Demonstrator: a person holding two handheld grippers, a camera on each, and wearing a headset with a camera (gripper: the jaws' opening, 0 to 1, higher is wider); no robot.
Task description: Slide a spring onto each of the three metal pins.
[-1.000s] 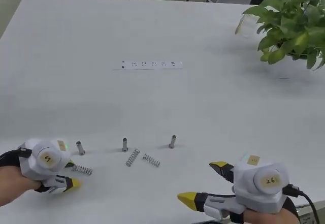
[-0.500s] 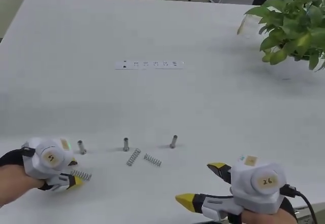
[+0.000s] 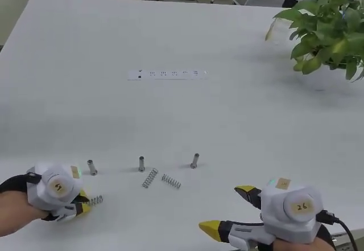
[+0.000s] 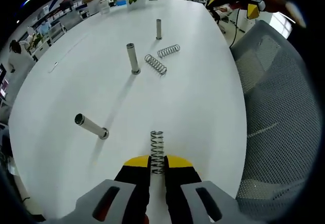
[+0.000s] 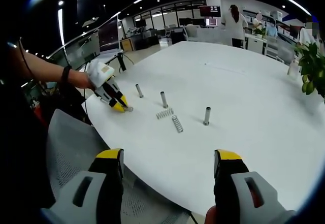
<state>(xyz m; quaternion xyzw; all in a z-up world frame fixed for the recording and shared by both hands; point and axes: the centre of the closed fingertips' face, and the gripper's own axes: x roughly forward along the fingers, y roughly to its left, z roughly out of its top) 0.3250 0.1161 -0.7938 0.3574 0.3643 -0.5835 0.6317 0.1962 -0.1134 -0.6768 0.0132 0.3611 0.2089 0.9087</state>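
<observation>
Held spring: the small steel coil spring (image 4: 157,150) is pinched at its near end between the yellow-tipped fingers of my left gripper (image 4: 157,164). Its free end points forward, low over the white tabletop (image 3: 227,120). I cannot tell whether it touches.
Left fingers: clenched on that spring.
Nearest pin: the short grey metal pin at the left end of the row (image 4: 91,126) stands upright and bare, just beside the spring's free end.
Other pins: the middle pin (image 4: 133,58) and the right pin (image 4: 158,29) stand further along the row, both bare.
Loose springs: two more coil springs (image 3: 149,177) (image 3: 170,181) lie close together on the tabletop, on my side of the gap between the middle and right pins.
Right fingers: my right gripper (image 5: 168,156) is released and spread wide with nothing in it, near the tabletop's front edge and well apart from the pins.
Progress: I judge that no pin is done yet, and the first spring is only just in hand.
Doing it well: I would lift the spring, then roll the wrist until the coil hangs vertical with its open end down. I would centre it over the left pin's top and lower it straight.
Risk: the coil is held only at one end, so it may flex. A sideways nudge could topple the free-standing pin, so I would go slowly and release once the coil is over the head.
</observation>
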